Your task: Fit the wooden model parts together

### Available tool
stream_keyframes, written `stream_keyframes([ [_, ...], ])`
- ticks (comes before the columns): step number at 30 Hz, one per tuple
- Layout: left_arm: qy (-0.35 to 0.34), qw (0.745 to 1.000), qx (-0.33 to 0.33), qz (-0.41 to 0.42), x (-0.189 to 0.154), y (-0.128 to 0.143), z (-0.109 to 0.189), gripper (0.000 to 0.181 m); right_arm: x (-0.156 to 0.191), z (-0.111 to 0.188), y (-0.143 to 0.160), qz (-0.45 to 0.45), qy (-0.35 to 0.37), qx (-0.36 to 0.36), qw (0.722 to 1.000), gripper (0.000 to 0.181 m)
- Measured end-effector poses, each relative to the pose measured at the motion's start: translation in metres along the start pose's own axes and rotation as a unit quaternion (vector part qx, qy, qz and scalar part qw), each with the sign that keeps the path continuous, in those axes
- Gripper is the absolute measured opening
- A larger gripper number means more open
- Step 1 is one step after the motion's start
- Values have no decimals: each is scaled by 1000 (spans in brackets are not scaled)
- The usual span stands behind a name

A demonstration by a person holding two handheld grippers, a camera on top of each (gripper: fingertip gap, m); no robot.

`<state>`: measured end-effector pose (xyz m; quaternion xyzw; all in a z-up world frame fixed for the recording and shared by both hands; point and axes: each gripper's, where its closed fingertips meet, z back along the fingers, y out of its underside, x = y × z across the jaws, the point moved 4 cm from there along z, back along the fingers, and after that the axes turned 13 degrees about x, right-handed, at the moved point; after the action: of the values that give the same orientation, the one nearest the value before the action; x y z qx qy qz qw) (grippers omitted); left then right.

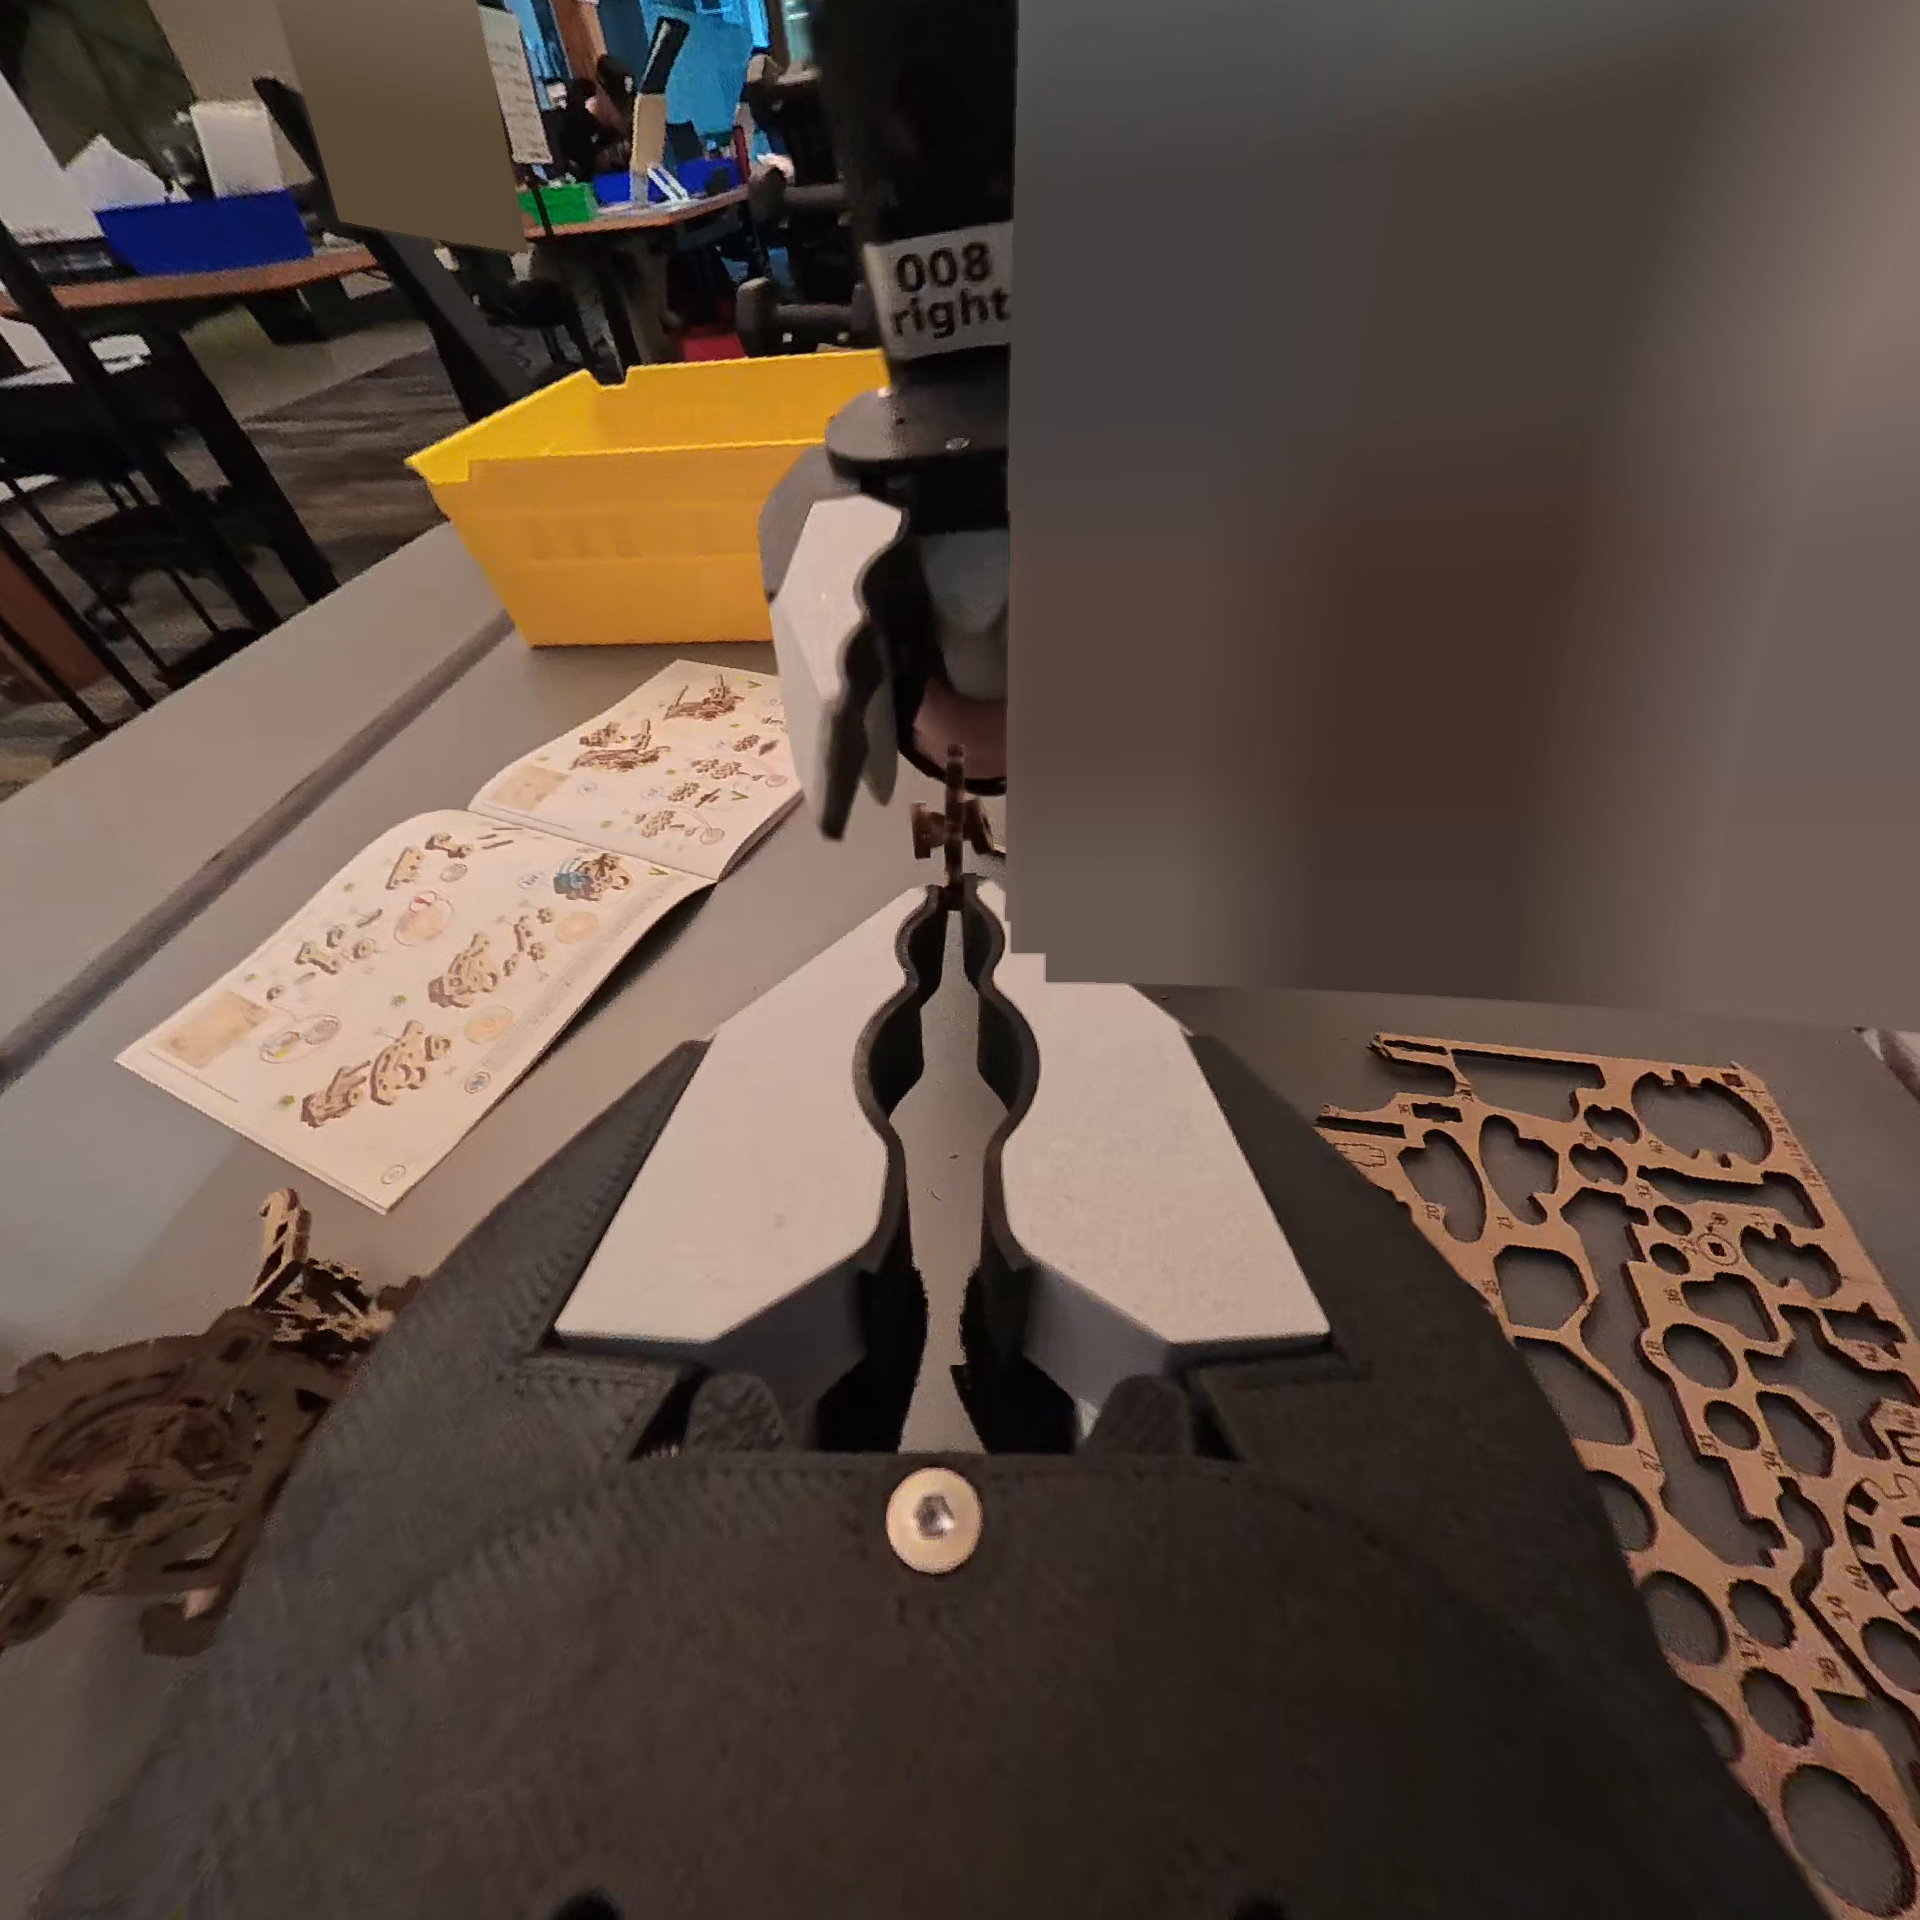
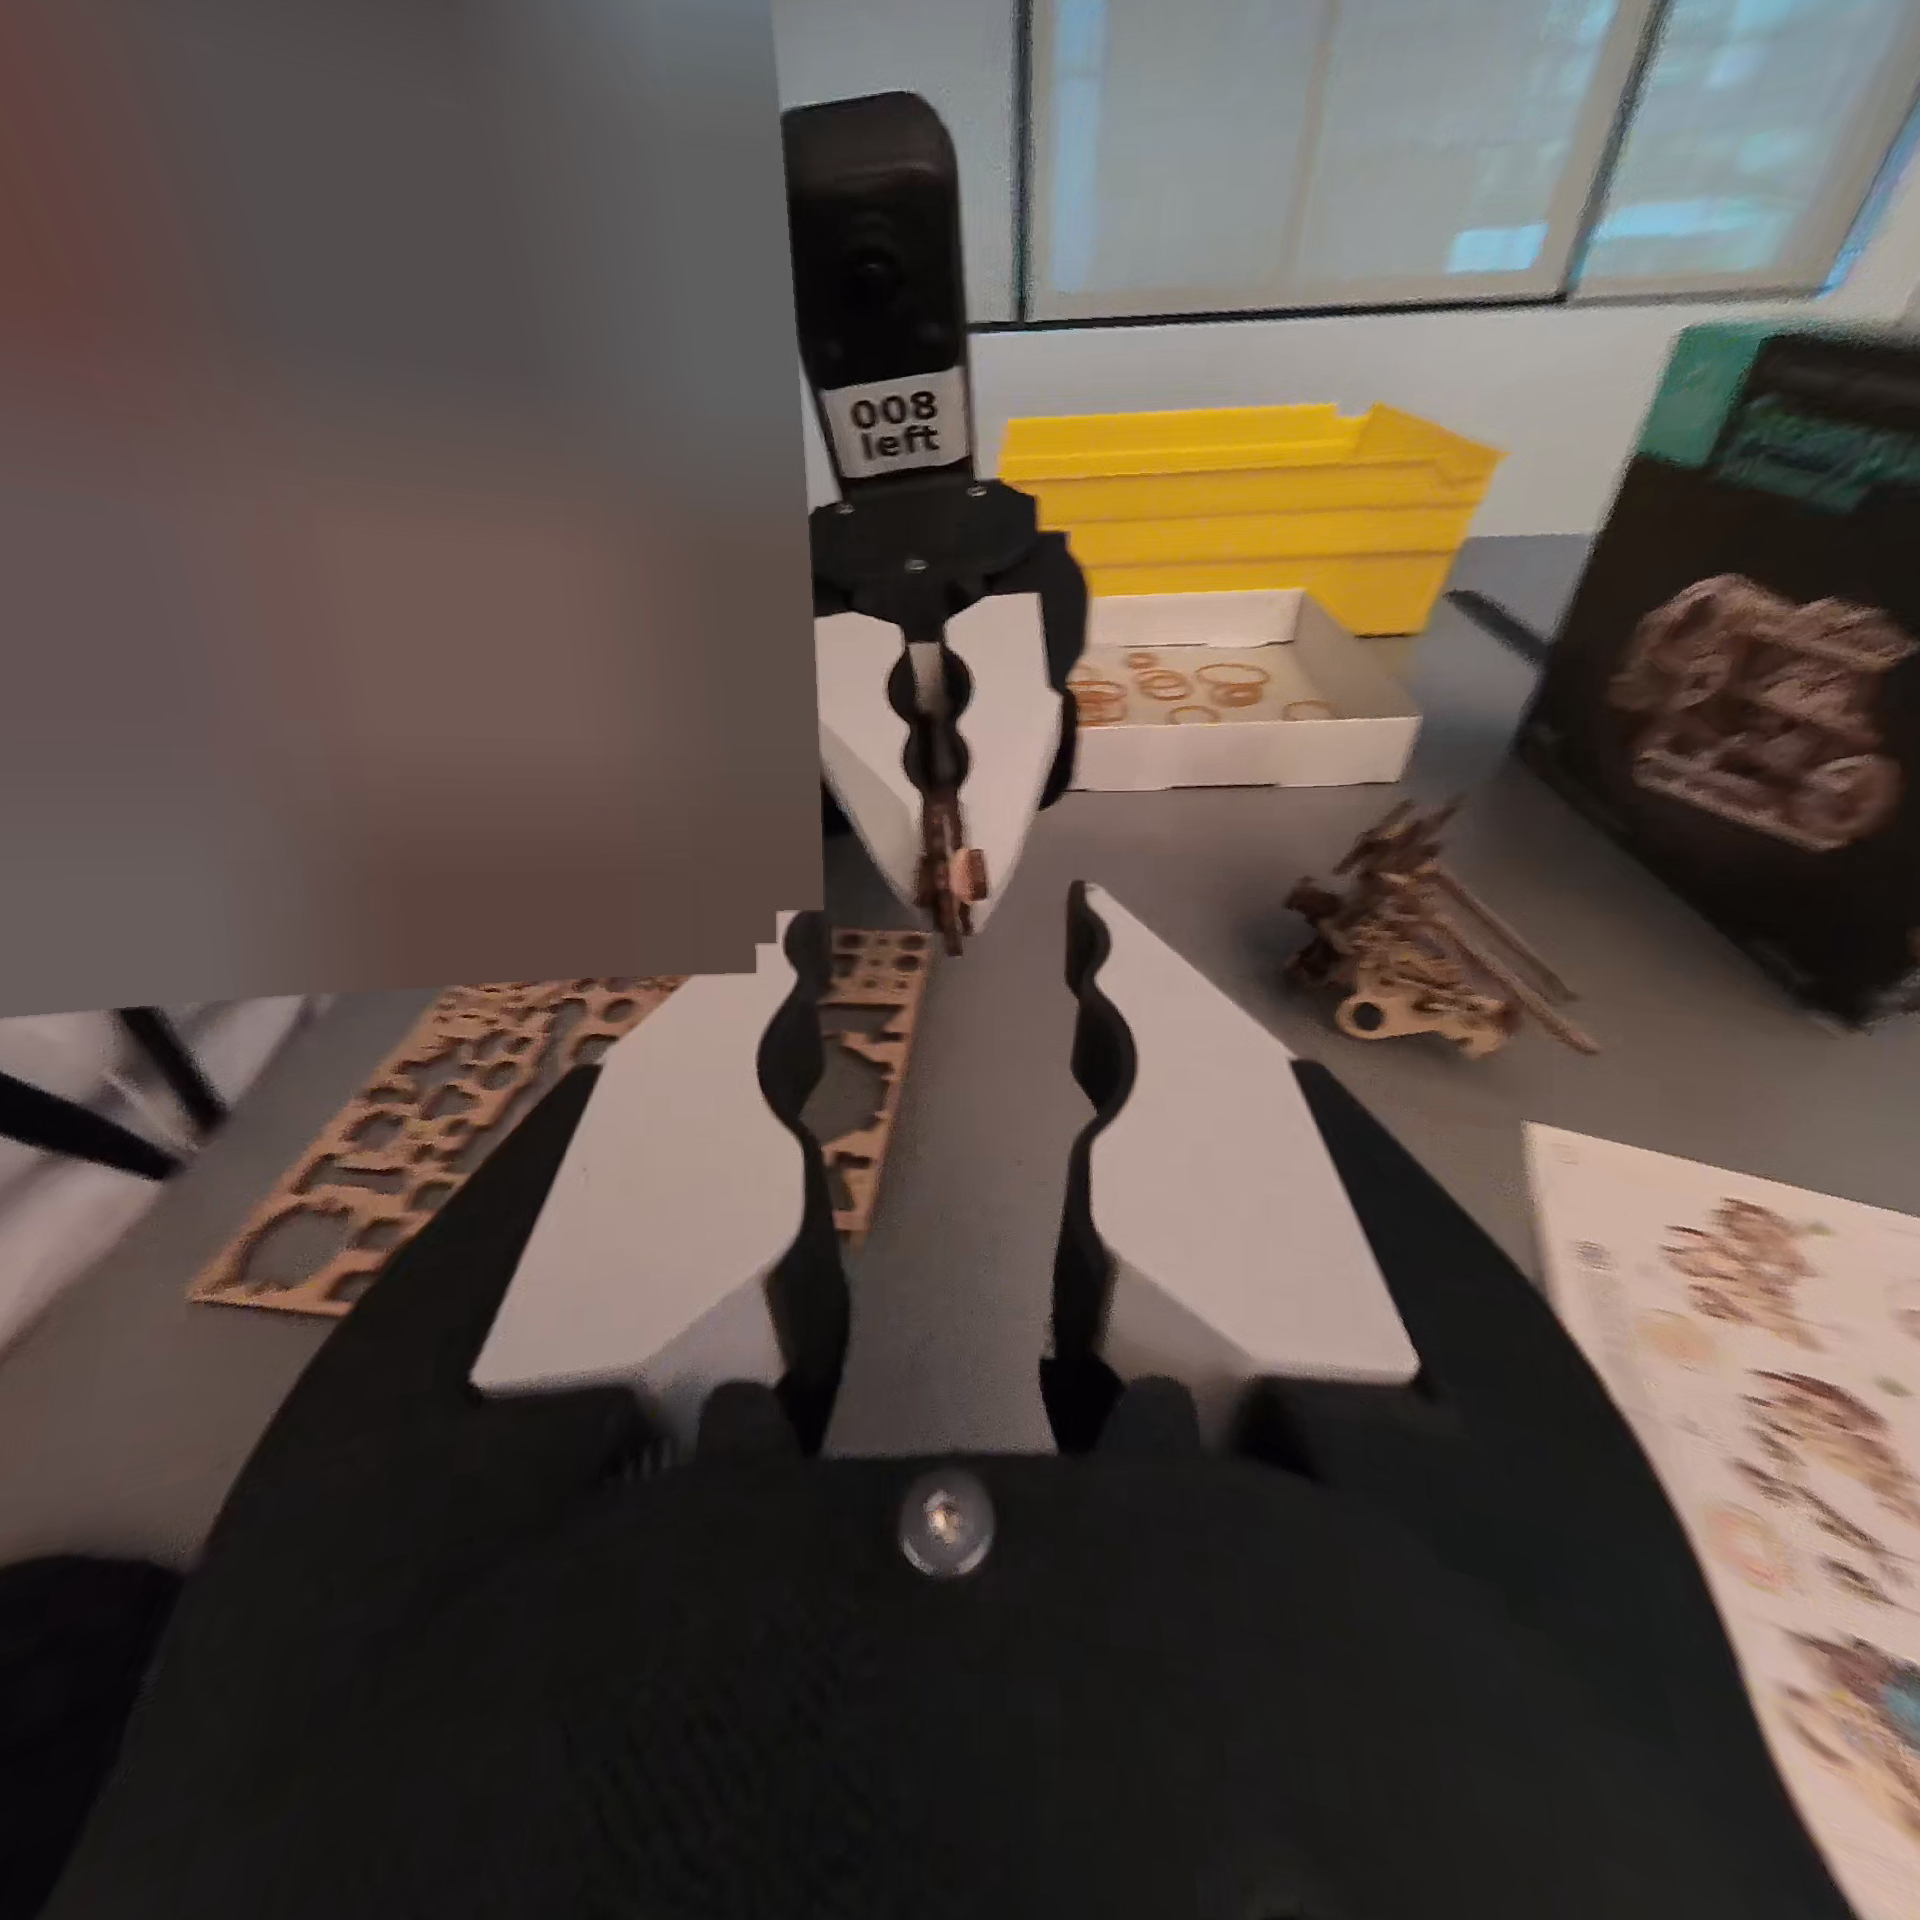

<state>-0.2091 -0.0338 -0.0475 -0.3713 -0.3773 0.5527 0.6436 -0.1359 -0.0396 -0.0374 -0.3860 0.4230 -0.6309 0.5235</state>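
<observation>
My left gripper [image 1: 951,902] is shut on a small wooden part [image 1: 951,821] that sticks out past its tips, held above the grey table [image 1: 260,727]. The right wrist view shows the same: the left gripper [image 2: 940,821] pinching the small toothed part [image 2: 956,896]. My right gripper [image 2: 940,925] is open and empty, its tips just short of that part. One of its fingers [image 1: 847,717] shows in the left wrist view; the rest is hidden by a blurred patch. A partly built wooden model [image 2: 1423,956] lies on the table, and also shows at the left edge [image 1: 156,1455].
A punched-out wooden sheet [image 1: 1662,1351] [image 2: 468,1122] lies flat beside the grippers. An open instruction booklet [image 1: 468,935] [image 2: 1766,1455] lies on the table. A yellow bin [image 1: 644,499] [image 2: 1247,499], a white box with rings [image 2: 1226,696] and the dark kit box [image 2: 1745,665] stand behind. The grippers are tip to tip, or close to it. Left tips and right tips are each some 15 centimeters from the partly built wooden model [image 2: 1423,956].
</observation>
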Motion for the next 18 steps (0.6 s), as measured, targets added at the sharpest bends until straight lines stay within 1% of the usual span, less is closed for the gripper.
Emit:
stream_keyframes([
  [1,-1,1000,1,-6,-1,-1,0,0,3,-3,0,-9,-20,5,1000,45],
  [2,-5,1000,3,-9,-1,0,0,0,4,-7,1,-15,-22,13,1000,45],
  [3,-2,1000,6,-12,-2,0,-1,0,5,-9,2,-13,-15,19,1000,40],
  [4,3,1000,10,-14,-4,0,-2,0,6,-9,1,-2,-10,20,1000,29],
  [6,5,1000,12,-18,-6,0,-4,0,8,-6,-4,18,7,11,1000,14],
  [7,7,1000,14,-19,-8,0,-4,0,8,-6,-3,22,7,15,1000,11],
  [9,7,1000,18,-21,-9,1,-6,0,7,-6,-2,9,-3,30,1000,12],
  [12,19,1000,4,-8,-10,-3,-4,0,8,-9,0,4,-10,42,999,25],
  [13,23,1000,-2,-3,-11,-4,-3,0,8,-10,1,4,-11,52,999,22],
  [14,26,1000,-3,2,-10,-4,-2,0,9,-11,2,5,-15,56,998,15],
  [18,38,999,-14,9,-10,-6,0,0,10,-10,-1,-10,-27,41,999,14],
])
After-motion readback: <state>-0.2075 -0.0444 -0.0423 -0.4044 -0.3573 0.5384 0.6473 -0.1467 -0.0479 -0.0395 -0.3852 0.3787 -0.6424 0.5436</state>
